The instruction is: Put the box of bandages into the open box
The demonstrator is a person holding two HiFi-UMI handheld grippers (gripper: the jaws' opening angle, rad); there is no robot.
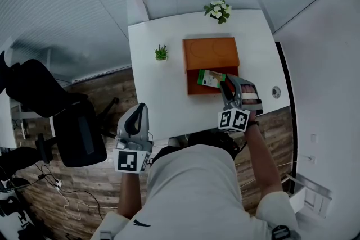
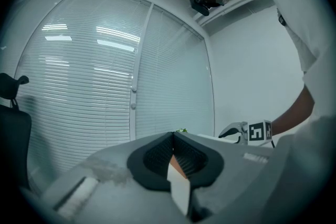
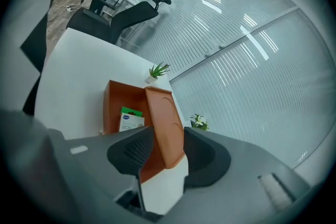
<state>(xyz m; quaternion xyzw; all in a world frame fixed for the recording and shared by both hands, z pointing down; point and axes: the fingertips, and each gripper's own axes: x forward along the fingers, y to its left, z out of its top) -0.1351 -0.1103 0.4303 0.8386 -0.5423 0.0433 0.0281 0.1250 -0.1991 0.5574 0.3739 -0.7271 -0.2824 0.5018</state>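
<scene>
bandage box (image 1: 210, 78) partly behind right gripper (image 1: 229, 86), print unreadable

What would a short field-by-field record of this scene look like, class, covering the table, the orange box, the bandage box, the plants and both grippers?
Surface: white table
Container: orange box, lid open
Bandage box: lying inside the orange box
Right gripper: jaws apart, nothing between the pads, held by the box's near-right side
Left gripper: jaws together, empty, held by the table's near-left corner
Other items: small green plant left of the box; flowering plant at the table's far edge
Task status: bandage box already in the box
</scene>
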